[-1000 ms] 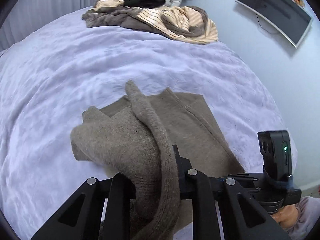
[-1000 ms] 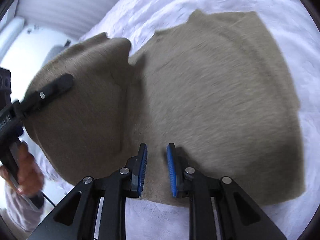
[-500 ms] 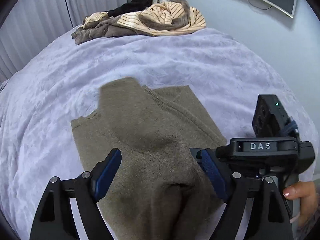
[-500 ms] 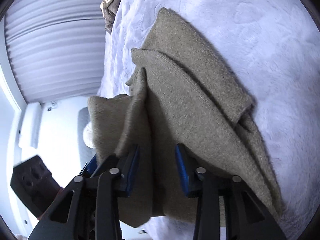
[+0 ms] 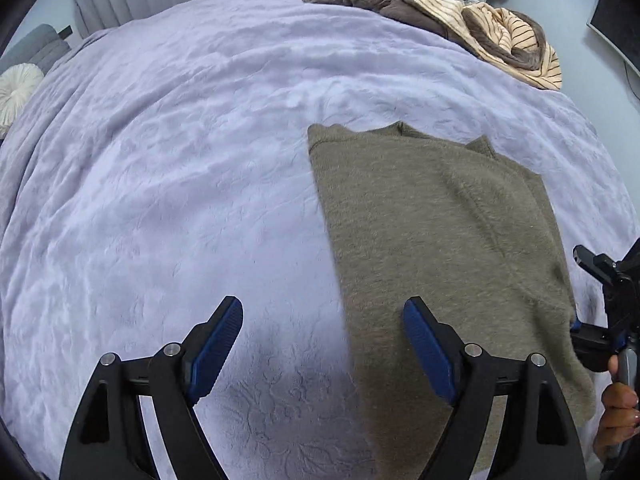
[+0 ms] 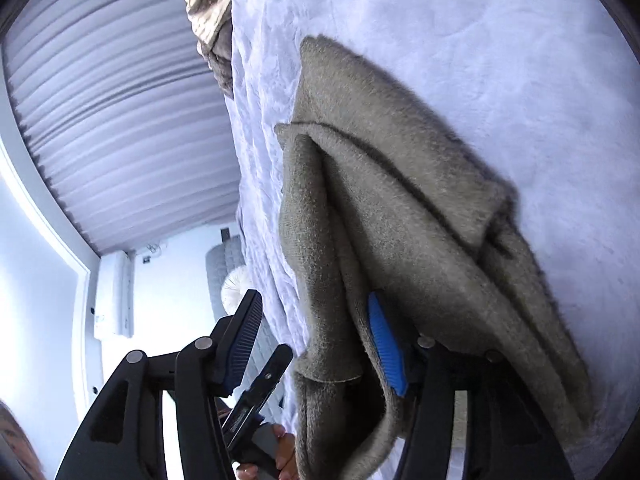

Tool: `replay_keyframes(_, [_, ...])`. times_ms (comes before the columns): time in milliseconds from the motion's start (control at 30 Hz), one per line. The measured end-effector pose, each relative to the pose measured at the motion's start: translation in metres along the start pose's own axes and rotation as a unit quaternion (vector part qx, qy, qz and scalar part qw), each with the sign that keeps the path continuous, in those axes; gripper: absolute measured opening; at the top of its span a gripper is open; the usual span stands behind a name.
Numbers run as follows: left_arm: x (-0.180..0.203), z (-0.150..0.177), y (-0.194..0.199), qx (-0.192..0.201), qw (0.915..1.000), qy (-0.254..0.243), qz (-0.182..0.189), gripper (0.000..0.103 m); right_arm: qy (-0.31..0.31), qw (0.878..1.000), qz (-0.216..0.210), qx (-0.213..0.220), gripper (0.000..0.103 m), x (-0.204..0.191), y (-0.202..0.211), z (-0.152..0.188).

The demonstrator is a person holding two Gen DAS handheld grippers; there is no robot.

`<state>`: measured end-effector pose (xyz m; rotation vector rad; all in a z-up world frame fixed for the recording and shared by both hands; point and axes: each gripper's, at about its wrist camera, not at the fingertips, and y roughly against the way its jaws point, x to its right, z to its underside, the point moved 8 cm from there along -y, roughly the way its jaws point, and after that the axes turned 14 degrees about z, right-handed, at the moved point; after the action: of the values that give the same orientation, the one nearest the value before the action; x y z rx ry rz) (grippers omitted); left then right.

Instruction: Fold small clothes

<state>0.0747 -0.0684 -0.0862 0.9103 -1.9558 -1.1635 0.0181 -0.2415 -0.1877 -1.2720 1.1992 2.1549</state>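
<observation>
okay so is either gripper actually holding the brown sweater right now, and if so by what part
Neither grips it. The left gripper stands open over the blanket; the right gripper is opening, the sweater's folded edge loose between its jaws.

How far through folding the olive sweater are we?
Done: the olive sweater lies folded over on the lavender blanket. In hand: the left claw is open and clear; the right claw is opening, cloth edge between its jaws. Left: the striped pile.

Olive-brown fuzzy knit garment (image 5: pixel 432 216) folded on a lavender bedspread (image 5: pixel 180 180).
It lies mostly flat in stacked layers before me, its near edge (image 6: pixel 336 360) bunched and hanging loosely.
</observation>
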Motion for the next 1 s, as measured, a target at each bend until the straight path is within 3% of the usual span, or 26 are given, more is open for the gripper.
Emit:
replay_keyframes(100, [-0.005, 0.009, -0.009, -0.007, 0.9999, 0.007, 0.004, 0.084, 0.057, 0.997, 0.045, -0.023, 0.06, -0.013, -0.01, -0.003])
replay_keyframes(200, [-0.007, 0.01, -0.011, -0.007, 0.9997, 0.017, 0.013, 0.084, 0.131, 0.983, 0.119, -0.044, 0.06, -0.03, -0.028, -0.006])
replay_keyframes(233, [-0.008, 0.009, -0.012, -0.008, 0.9997, 0.02, 0.015, 0.084, 0.161, 0.975, 0.148, -0.046, 0.048, -0.036, -0.035, -0.008])
replay_keyframes(267, [-0.009, 0.007, -0.012, -0.008, 0.9997, 0.021, 0.013, 0.084, 0.198, 0.961, 0.186, -0.042, 0.012, -0.043, -0.043, -0.009])
replay_keyframes(333, [-0.007, 0.002, -0.006, -0.004, 0.9998, 0.02, 0.01, 0.084, 0.267, 0.935, 0.232, -0.025, 0.014, -0.067, -0.051, -0.01])
replay_keyframes(433, [0.008, -0.008, 0.007, 0.016, 0.9997, 0.001, 0.019, 0.084, 0.34, 0.923, 0.177, 0.027, 0.013, -0.123, -0.03, -0.004])
replay_keyframes(500, [0.024, -0.015, 0.007, 0.02, 0.9992, -0.024, 0.025, 0.084, 0.361, 0.916, 0.163, 0.059, 0.013, -0.139, -0.011, -0.007])
replay_keyframes(567, [0.038, -0.017, -0.002, 0.015, 0.9984, -0.051, 0.021, 0.084, 0.354, 0.915, 0.179, 0.072, 0.013, -0.129, 0.002, -0.019])
replay_keyframes(633, [0.048, -0.015, -0.019, 0.001, 0.9974, -0.069, 0.02, 0.084, 0.318, 0.924, 0.202, 0.073, 0.013, -0.104, 0.008, -0.039])
replay_keyframes(733, [0.055, -0.007, -0.04, -0.021, 0.9968, -0.073, 0.027, 0.084, 0.251, 0.932, 0.258, 0.049, 0.014, -0.042, 0.004, -0.064])
replay_keyframes(867, [0.05, -0.007, -0.038, -0.019, 0.997, -0.073, 0.02, 0.095, 0.223, 0.942, 0.243, 0.061, 0.015, -0.014, 0.012, -0.063])
replay_keyframes(967, [0.044, -0.005, -0.032, -0.028, 0.997, -0.067, 0.026, 0.095, 0.234, 0.929, 0.278, 0.072, 0.021, -0.012, 0.024, -0.059])
replay_keyframes(1000, [0.041, -0.006, -0.028, -0.027, 0.9971, -0.068, 0.021, 0.095, 0.245, 0.917, 0.303, 0.08, 0.022, -0.014, 0.029, -0.06])
